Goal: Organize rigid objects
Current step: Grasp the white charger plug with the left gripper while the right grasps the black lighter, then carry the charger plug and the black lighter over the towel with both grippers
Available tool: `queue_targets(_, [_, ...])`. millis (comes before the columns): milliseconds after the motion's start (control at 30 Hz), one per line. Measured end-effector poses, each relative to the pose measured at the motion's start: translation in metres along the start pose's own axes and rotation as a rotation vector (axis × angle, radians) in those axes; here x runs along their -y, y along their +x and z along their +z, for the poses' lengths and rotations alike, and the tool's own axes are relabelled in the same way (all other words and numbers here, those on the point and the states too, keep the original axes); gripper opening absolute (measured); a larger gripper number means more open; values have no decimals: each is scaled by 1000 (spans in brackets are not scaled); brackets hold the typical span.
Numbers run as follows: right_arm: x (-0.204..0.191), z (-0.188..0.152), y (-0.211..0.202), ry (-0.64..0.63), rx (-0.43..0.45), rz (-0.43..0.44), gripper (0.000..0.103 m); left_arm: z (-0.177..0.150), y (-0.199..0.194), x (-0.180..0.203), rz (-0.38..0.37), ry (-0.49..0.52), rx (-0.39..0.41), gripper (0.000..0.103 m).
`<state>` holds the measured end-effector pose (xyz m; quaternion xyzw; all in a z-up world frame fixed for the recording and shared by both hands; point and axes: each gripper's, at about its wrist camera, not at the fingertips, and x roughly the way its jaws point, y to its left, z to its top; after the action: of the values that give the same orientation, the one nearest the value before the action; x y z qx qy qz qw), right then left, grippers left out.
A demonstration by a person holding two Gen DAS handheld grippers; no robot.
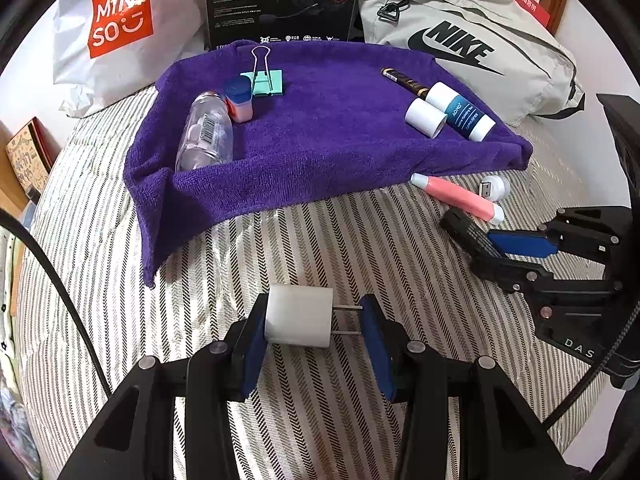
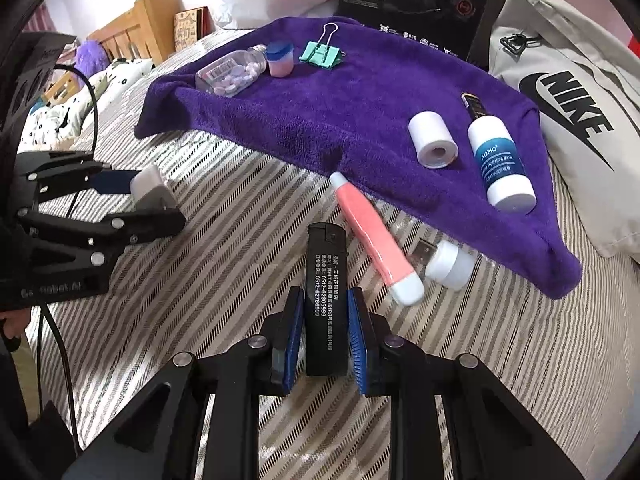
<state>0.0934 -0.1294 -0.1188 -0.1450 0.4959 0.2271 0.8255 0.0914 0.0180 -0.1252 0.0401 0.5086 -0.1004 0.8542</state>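
Observation:
My left gripper (image 1: 314, 322) is shut on a white charger plug (image 1: 296, 316): one pad presses its body and the prongs meet the other pad, just above the striped bedding. My right gripper (image 2: 325, 304) is shut on a black lighter (image 2: 324, 256), held upright along the fingers. Each gripper shows in the other view, the right gripper (image 1: 498, 252) at the right edge and the left gripper (image 2: 156, 200) at the left. A purple towel (image 1: 320, 140) carries a clear pill bottle (image 1: 206, 136), a pink jar (image 1: 239, 100), a teal binder clip (image 1: 266, 80), a dark pen (image 1: 404, 82), a white roll (image 1: 425, 117) and a white-and-blue bottle (image 1: 460, 111).
A pink tube (image 2: 376, 236) and a white USB piece (image 2: 444, 262) lie on the bedding by the towel's near edge. Behind the towel stand a Miniso bag (image 1: 120, 20), a black box (image 1: 280, 0) and a grey Nike bag (image 1: 472, 48). A black cable (image 1: 60, 264) crosses at left.

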Motion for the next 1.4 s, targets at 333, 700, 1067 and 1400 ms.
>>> queue_targets(333, [6, 2, 0, 19, 7, 39, 22, 1, -1, -1, -4, -4, 1, 43])
queue_targets(700, [19, -1, -35, 50, 44, 59, 22, 8, -28, -8, -14, -30, 47, 43])
queue_targets(1067, [52, 41, -53, 74, 107, 60, 22, 50, -37, -13, -21, -20, 92, 43])
queue_targets(1400, [86, 95, -36, 94, 130, 64, 22, 91, -17, -21, -12, -27, 75, 43])
